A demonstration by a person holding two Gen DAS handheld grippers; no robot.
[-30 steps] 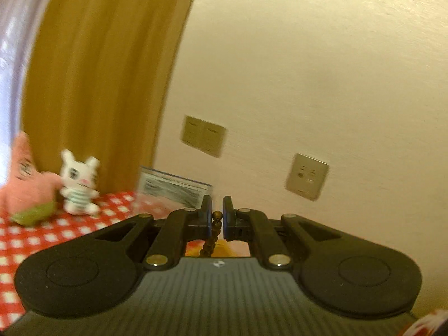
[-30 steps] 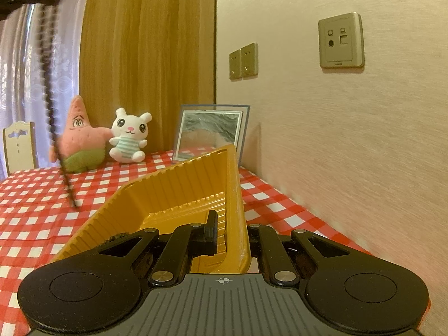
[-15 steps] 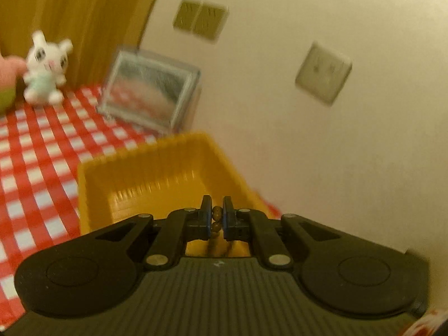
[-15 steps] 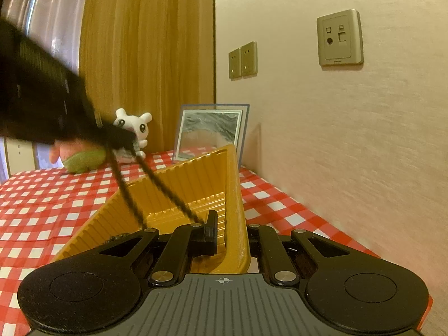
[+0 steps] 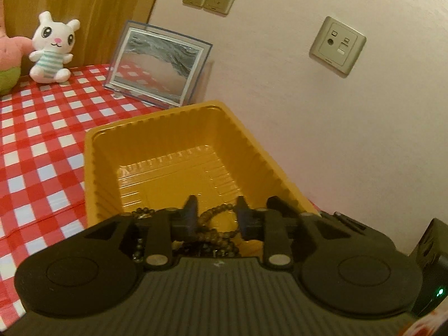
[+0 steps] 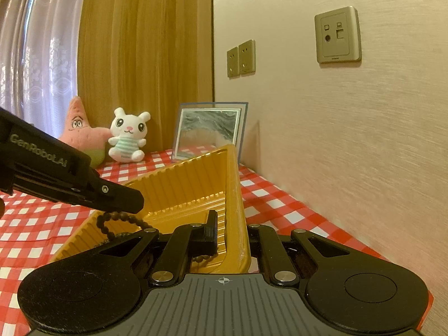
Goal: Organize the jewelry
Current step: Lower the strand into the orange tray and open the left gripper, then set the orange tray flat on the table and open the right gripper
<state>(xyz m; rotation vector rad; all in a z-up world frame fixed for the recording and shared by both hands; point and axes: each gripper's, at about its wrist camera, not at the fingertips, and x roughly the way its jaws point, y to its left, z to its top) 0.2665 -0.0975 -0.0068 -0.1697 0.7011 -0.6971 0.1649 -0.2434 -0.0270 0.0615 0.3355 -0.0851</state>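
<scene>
Beaded necklace [image 5: 215, 232] lies coiled in the yellow plastic tray [image 5: 179, 151], between and below the left gripper's [image 5: 217, 212] parted fingers, which hold nothing. Right gripper [image 6: 232, 232] pinches the tray's near-right wall between its fingers.

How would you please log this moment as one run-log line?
left tool: open, above bead necklace | necklace: piled in yellow tray | right tool: shut on tray wall

"GenRobot.AI" printed on left claw [image 6: 123, 196] body.
</scene>
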